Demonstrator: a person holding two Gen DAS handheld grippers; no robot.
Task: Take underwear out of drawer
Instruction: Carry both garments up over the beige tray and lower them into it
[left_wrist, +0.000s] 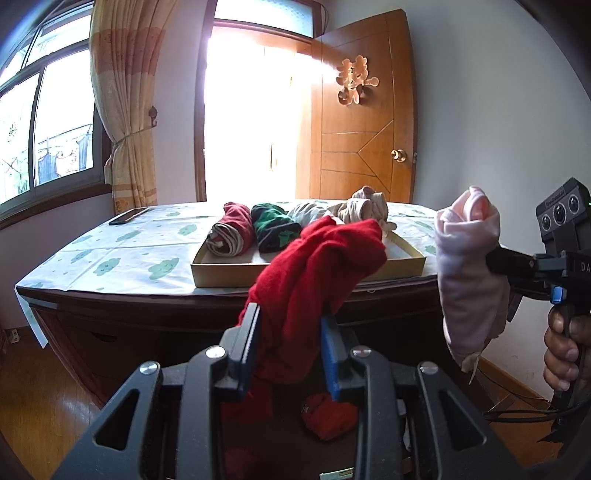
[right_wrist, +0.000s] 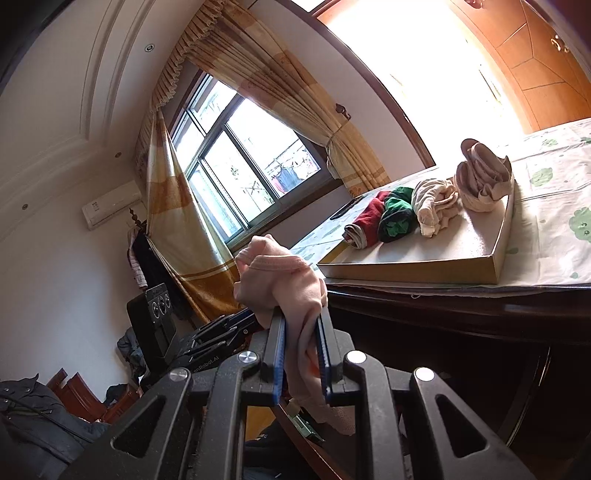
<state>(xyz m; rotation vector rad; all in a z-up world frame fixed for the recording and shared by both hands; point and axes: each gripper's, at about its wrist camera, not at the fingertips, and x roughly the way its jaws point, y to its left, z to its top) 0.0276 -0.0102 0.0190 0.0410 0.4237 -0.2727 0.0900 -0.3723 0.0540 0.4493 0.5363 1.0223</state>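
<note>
Reading "enRobot.AI" on left gripper (right_wrist: 236, 325); rest of the lettering hidden.

So we've got a shallow tray (left_wrist: 406, 264) sitting on the table (left_wrist: 110, 266), near its front edge. Four rolled underwear bundles (left_wrist: 231, 230) lie side by side in a row along the tray's far side. A phone (left_wrist: 128, 216) lies on the table's far left, and the door (left_wrist: 364, 110) stands behind it all.
</note>
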